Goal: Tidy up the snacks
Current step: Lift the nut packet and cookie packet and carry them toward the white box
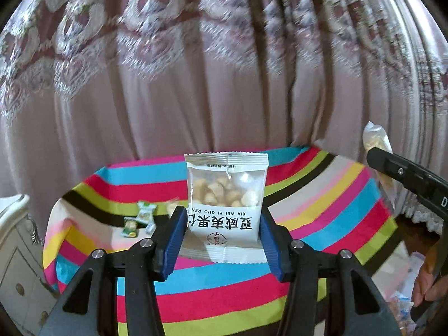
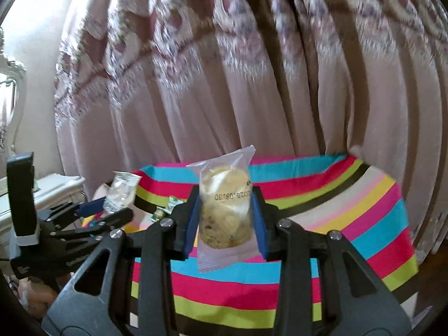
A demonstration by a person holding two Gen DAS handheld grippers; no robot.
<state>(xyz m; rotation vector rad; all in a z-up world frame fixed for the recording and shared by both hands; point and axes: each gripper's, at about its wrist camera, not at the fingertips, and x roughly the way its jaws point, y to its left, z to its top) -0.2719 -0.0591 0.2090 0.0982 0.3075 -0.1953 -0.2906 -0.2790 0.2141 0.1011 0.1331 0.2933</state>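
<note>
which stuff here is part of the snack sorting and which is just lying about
Part of the job:
nut packet, clamped in left gripper
cookie packet, clamped in right gripper
small green candies on striped cloth

Lying about:
pink curtain
white cabinet

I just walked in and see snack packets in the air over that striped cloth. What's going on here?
A person is sorting snacks with a handheld gripper in each hand. The left gripper is shut on a white nut packet, and the right gripper is shut on a clear-wrapped cookie. Both packets are held up above the striped tablecloth. A few small green-wrapped candies still lie on the cloth, in front of the pink curtain.
</note>
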